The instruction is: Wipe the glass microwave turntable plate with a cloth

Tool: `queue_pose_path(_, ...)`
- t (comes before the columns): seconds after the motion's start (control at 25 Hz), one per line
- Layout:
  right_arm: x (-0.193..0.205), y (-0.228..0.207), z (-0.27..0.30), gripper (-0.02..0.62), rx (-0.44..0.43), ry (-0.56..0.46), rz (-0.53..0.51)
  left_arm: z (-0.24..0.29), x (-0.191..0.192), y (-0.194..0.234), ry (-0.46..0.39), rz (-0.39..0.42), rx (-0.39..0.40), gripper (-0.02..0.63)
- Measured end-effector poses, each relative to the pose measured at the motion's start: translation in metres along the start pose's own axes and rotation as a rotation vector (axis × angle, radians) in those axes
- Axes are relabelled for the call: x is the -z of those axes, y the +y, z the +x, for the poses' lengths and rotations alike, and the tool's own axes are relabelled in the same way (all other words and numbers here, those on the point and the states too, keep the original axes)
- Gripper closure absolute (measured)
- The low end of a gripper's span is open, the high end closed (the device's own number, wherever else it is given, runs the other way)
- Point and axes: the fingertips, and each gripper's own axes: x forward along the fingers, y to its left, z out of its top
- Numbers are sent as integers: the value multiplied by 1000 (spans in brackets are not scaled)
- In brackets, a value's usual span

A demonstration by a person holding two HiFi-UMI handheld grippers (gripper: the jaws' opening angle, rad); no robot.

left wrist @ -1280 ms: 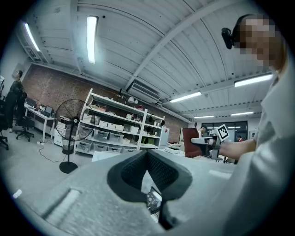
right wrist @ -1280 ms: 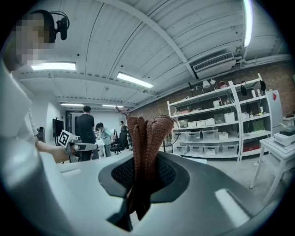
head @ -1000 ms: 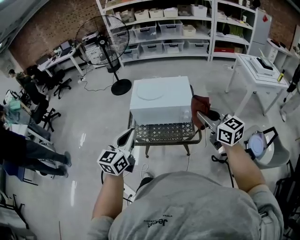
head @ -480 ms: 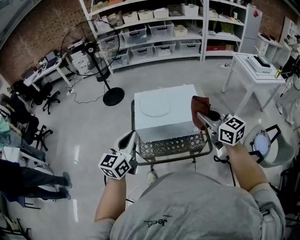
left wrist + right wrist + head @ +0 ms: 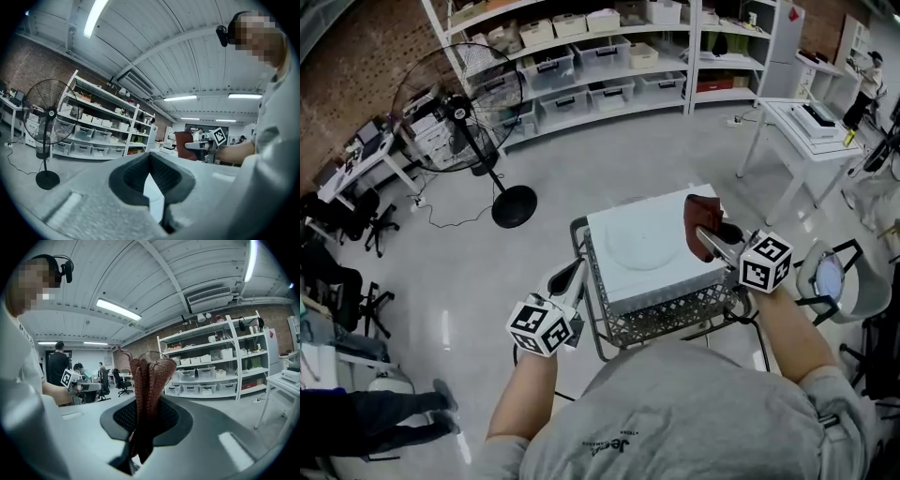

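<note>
The glass turntable plate [image 5: 639,246] shows as a faint round outline lying flat on top of the white microwave [image 5: 694,264]. My right gripper [image 5: 707,234] is shut on a folded red-brown cloth [image 5: 701,214] and hovers at the microwave's right edge. In the right gripper view the cloth [image 5: 148,380] stands upright between that gripper's [image 5: 145,414] pads. My left gripper [image 5: 570,274] is shut and empty, just left of the microwave stand. Its jaws [image 5: 152,159] meet with nothing between them.
The microwave stands on a metal mesh table [image 5: 661,317]. A pedestal fan [image 5: 459,108] is at the back left, shelves of bins [image 5: 581,56] along the far wall, a white table [image 5: 806,117] at the back right, and a round stool-like object [image 5: 830,277] close at right.
Both grippers have moved forward toward the microwave, which now lies closer and between them. The cloth stays gripped in the right gripper. The left gripper remains shut.
</note>
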Motion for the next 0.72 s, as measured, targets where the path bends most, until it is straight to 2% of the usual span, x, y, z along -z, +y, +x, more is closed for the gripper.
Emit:
queue_pose_path(0.2,5,-9,30,530,-18,45,-9,24,9,21,20,-14,12,607)
queue_pose_path(0.36,12,-26,43,529,-79,80,-41,45,24,22,40,-9,-25,607)
queue_pose_path(0.48,11,-47,53,529,-155,101,-70,67,33,18,62,12,-86,607)
queue_pose_path(0.72,7,-78,85,529,-346,145,-100,99,56,11,105,-14,-258,607)
